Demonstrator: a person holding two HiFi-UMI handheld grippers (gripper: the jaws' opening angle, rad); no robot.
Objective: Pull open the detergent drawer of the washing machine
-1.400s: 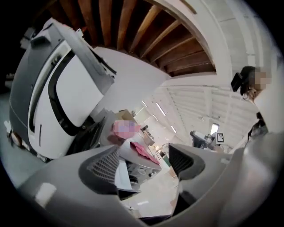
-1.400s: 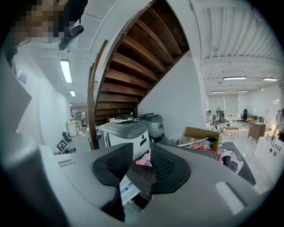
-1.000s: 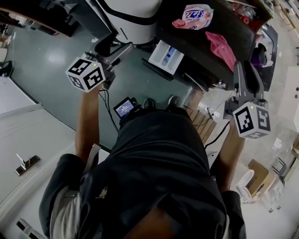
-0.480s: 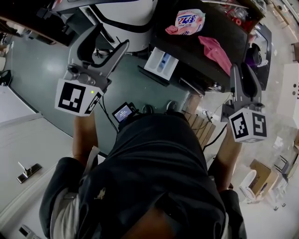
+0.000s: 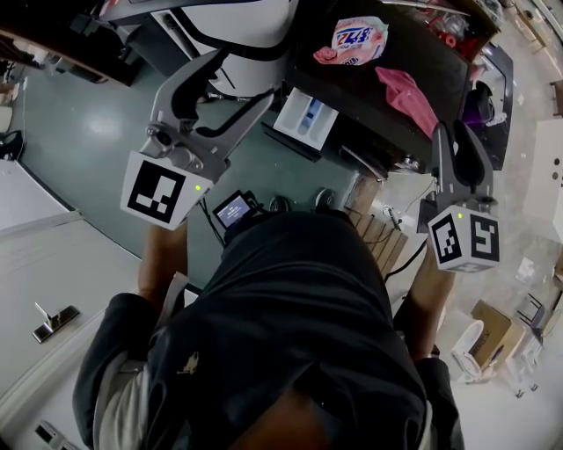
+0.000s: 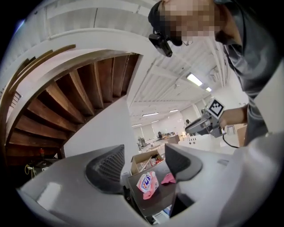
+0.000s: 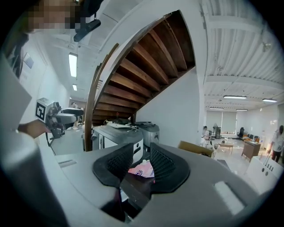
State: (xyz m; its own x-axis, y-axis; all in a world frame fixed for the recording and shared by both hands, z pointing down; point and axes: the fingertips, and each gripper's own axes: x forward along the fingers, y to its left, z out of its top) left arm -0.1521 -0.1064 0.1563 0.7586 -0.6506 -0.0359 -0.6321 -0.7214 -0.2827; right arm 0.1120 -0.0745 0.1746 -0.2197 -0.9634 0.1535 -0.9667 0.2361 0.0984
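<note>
The white detergent drawer (image 5: 308,111) stands pulled out from the front of the dark-topped washing machine (image 5: 378,88), showing a blue compartment inside. My left gripper (image 5: 244,77) is held in the air left of the drawer, apart from it, open with nothing between its jaws. In the left gripper view that gripper (image 6: 144,166) points over the machine top. My right gripper (image 5: 459,132) hovers off the machine's right corner, its jaws a narrow gap apart and empty; the right gripper view shows this gripper (image 7: 142,162) facing the machine.
A pink detergent bag (image 5: 356,39) and a pink cloth (image 5: 405,92) lie on the machine top. A white round machine (image 5: 242,26) stands to the left. A small screen device (image 5: 233,209) with cables sits on the green floor. Wooden slats (image 5: 378,230) and a cardboard box (image 5: 488,327) lie right.
My left gripper has risen toward the camera and swung right, nearer the drawer, its jaws now spread wide. The right gripper has barely shifted. The drawer has stayed pulled out.
</note>
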